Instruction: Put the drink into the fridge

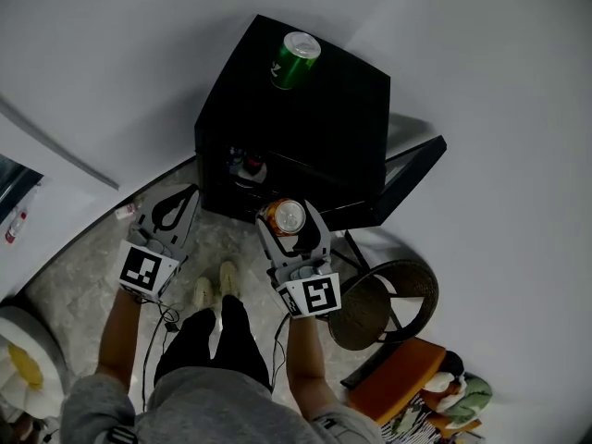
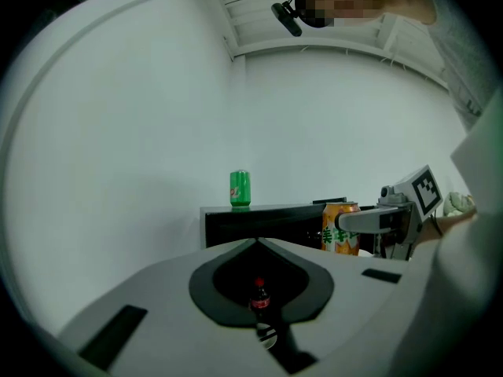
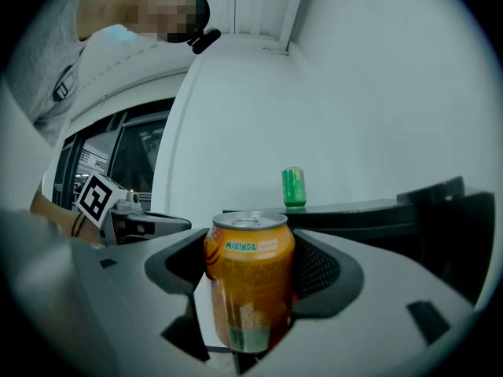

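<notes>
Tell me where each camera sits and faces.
Head view: on the head, steeply down at the fridge; forearms, legs, left gripper and right gripper show.
Left gripper view: along its shut jaws toward the fridge; right gripper at right.
Right gripper view: along jaws clamping the orange can; left gripper at left.
Shared: green can atop the fridge, in all three.

Head view: camera above person, faces steeply down. Fridge [image 1: 324, 109] sits upper centre of frame, left gripper [image 1: 171, 213] and right gripper [image 1: 289, 218] mid-frame, all seen from well off.

Left gripper view: low, roughly level, faces fridge front. Green can [image 2: 240, 188] at centre, right gripper at right of frame.

Right gripper view: low, level, same facing. Orange can [image 3: 250, 281] very near, fills lower centre. Left gripper at left of frame.

All three views share fridge top with green can. Each gripper view catches other gripper.
</notes>
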Demonstrator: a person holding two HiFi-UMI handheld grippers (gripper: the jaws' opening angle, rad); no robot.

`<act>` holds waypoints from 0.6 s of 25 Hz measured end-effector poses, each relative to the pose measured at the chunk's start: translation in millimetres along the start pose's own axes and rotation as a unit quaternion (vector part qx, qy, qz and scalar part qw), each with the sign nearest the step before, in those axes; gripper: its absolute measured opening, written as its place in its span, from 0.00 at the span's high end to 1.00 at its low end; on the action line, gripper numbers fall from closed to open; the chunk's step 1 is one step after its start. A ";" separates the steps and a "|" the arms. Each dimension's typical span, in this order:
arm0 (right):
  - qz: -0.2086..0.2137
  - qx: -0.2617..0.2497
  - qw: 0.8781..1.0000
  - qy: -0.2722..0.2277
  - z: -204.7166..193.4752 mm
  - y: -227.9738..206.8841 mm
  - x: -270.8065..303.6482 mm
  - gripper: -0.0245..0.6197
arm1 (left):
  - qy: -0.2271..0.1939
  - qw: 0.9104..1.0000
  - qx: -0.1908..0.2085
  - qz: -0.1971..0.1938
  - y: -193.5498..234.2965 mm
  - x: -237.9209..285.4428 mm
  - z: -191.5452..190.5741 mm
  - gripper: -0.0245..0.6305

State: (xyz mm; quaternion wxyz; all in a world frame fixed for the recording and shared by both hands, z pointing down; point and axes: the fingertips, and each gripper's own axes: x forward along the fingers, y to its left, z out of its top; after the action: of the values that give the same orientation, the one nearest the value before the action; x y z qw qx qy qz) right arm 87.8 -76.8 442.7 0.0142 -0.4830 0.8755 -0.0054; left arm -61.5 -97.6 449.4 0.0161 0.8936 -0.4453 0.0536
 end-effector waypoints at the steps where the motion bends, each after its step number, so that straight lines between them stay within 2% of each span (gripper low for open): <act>1: 0.003 0.003 1.000 0.000 -8.7 -1.0 1.1 0.45 | 0.005 1.000 -0.002 0.003 0.1 1.5 -9.5 0.96; 5: 0.003 0.007 1.000 0.009 -44.1 -10.5 5.8 0.45 | 0.020 1.000 -0.015 0.009 -2.8 7.2 -42.1 0.96; 15: -0.003 0.012 1.000 0.025 -133.4 -44.7 34.8 0.45 | 0.023 0.999 -0.022 0.027 9.5 29.1 -115.3 0.96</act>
State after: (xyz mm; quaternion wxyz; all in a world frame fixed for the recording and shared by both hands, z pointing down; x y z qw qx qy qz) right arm 103.1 -130.7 576.4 -0.0020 -0.4853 0.8739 -0.0283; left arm -61.1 -117.6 567.0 0.0445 0.8793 -0.4698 0.0647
